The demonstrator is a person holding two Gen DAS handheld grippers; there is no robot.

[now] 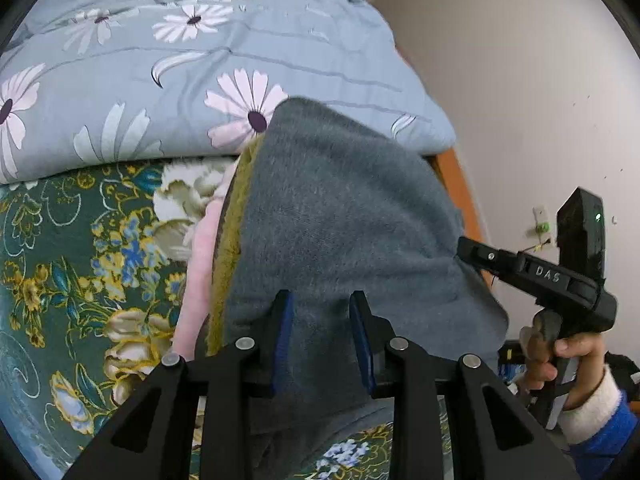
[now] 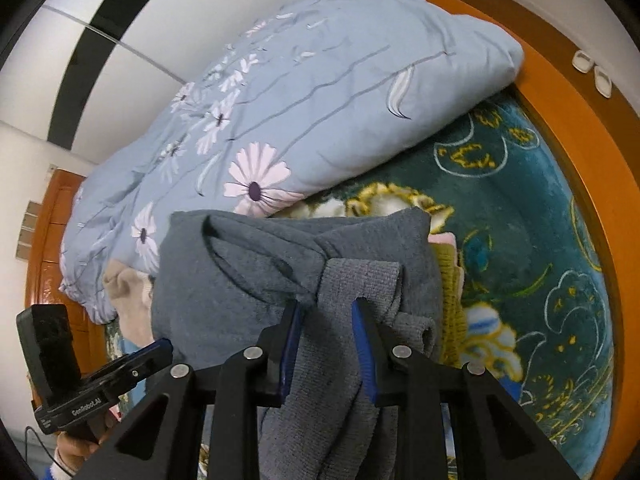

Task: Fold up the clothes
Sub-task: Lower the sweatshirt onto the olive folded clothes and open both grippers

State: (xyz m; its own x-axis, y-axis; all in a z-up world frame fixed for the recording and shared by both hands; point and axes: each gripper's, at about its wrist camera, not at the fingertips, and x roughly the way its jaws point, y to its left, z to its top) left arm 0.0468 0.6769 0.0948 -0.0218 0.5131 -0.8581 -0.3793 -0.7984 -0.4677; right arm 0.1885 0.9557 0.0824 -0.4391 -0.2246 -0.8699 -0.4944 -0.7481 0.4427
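Observation:
A grey fleece garment (image 1: 340, 208) hangs bunched over a pile of clothes on the bed. My left gripper (image 1: 320, 300) is shut on its near fold, the blue pads pressing cloth between them. My right gripper (image 2: 326, 308) is shut on a twisted ribbed part of the same grey garment (image 2: 240, 280). In the left wrist view the right gripper (image 1: 466, 246) reaches the garment's right edge, held by a hand (image 1: 560, 356). In the right wrist view the left gripper (image 2: 162, 346) touches the garment's left side. Under it lie an olive garment (image 1: 232, 248) and a pink one (image 1: 198, 280).
A light-blue flowered duvet (image 1: 200, 60) is heaped behind the pile. The dark green floral blanket (image 1: 60, 280) covers the bed. An orange wooden bed frame (image 2: 580, 140) runs along the right, with a white wall (image 1: 520, 80) beyond. A beige garment (image 2: 128, 296) lies by the duvet.

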